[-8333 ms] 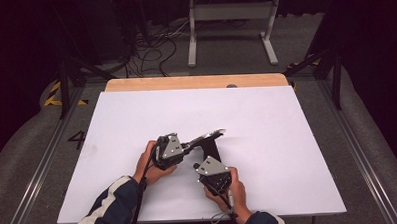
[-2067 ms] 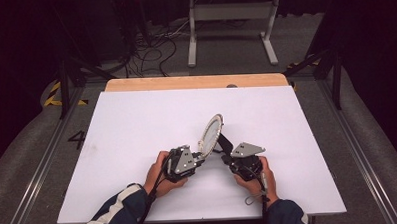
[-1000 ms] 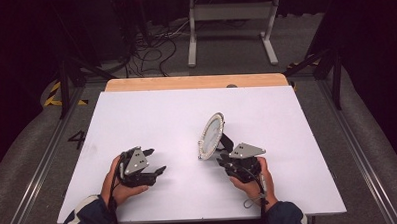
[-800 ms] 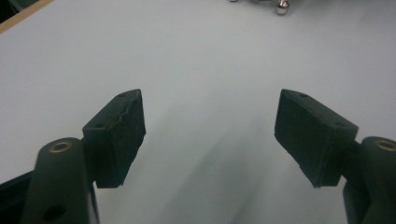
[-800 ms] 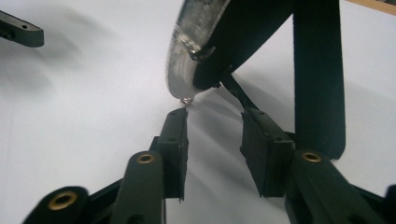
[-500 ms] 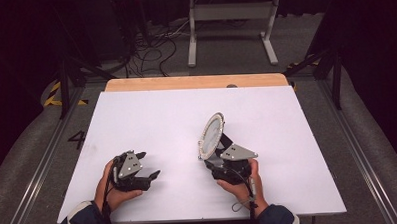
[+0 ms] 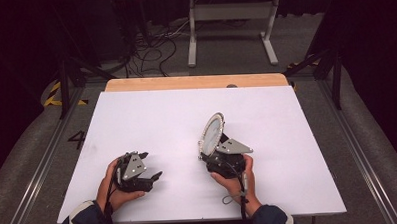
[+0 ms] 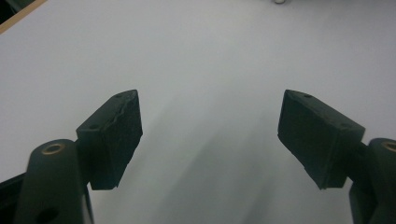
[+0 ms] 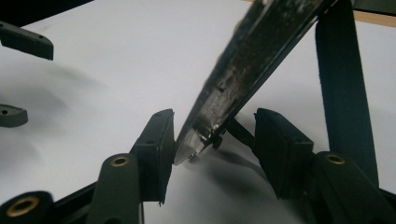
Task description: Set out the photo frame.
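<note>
A round disc (image 7: 212,133) with a silvery studded rim stands tilted on its black prop (image 9: 344,79) on the white table (image 7: 297,123), right of centre. My right gripper (image 7: 211,160) sits at its near base. In the right gripper view the disc's lower rim (image 9: 219,100) lies between the jaws of that gripper (image 9: 212,140), close against the left pad (image 9: 156,144) and apart from the right one. These jaws have just been opening. My left gripper (image 7: 152,164) rests near the front left, well apart from the disc. Its jaws (image 8: 210,135) have just been opening, with nothing between them.
A wooden strip (image 7: 195,82) borders the table's far edge. Behind it on the dark floor stand a grey metal frame (image 7: 231,28) and loose cables (image 7: 154,48). Rails run along both sides of the table. The left gripper (image 9: 18,79) appears at the upper left of the right gripper view.
The disc, earlier lying low between both grippers, now stands propped up. The left hand has drawn away to the front left. The right gripper has shifted slightly left at the disc's base.
</note>
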`<state>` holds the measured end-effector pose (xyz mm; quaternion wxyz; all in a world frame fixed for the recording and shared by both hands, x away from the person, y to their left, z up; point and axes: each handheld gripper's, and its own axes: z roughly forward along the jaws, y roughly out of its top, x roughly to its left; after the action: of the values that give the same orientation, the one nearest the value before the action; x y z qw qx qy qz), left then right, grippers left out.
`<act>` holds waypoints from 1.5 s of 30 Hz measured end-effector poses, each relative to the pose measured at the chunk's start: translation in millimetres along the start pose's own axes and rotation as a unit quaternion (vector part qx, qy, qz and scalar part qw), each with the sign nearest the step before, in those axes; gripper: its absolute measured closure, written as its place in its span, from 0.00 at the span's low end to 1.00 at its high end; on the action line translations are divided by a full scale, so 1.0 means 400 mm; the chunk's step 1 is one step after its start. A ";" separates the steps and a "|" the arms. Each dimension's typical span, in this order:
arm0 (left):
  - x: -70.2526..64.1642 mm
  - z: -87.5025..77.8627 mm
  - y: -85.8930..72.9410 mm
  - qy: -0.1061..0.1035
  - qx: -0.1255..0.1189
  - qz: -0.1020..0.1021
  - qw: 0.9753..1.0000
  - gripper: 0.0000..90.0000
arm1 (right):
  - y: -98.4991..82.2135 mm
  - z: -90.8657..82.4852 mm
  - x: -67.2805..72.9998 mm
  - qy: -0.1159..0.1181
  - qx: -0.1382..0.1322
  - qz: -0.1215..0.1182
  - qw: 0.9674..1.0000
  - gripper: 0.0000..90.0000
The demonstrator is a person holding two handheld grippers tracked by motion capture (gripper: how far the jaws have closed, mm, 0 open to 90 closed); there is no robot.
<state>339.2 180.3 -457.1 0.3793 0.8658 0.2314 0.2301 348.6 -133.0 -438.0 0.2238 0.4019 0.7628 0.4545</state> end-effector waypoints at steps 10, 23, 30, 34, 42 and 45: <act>-0.005 0.004 0.000 -0.002 0.008 0.009 1.000 0.25 | 0.004 0.001 0.004 0.005 -0.005 -0.005 1.000 0.61; -0.005 0.006 0.001 -0.002 0.006 0.013 1.000 0.26 | -0.003 0.016 0.006 -0.003 -0.009 0.013 1.000 0.62; -0.007 0.006 0.001 -0.003 0.009 0.016 1.000 0.25 | -0.013 -0.002 -0.019 0.033 0.003 0.011 0.999 0.66; -0.008 0.006 0.001 -0.004 0.008 0.016 1.000 0.25 | -0.014 -0.010 -0.025 0.039 0.008 0.007 0.999 0.67; -0.008 0.002 0.002 -0.003 0.006 0.019 1.000 0.24 | -0.023 -0.032 -0.027 0.043 0.007 0.001 0.999 0.67; -0.009 0.003 0.002 -0.004 0.008 0.019 1.000 0.24 | -0.023 -0.033 -0.027 0.033 0.003 0.004 0.999 0.60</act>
<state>337.3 176.9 -458.0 0.3689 0.8740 0.2149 0.2321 341.8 -151.0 -440.0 0.1961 0.3902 0.7694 0.4662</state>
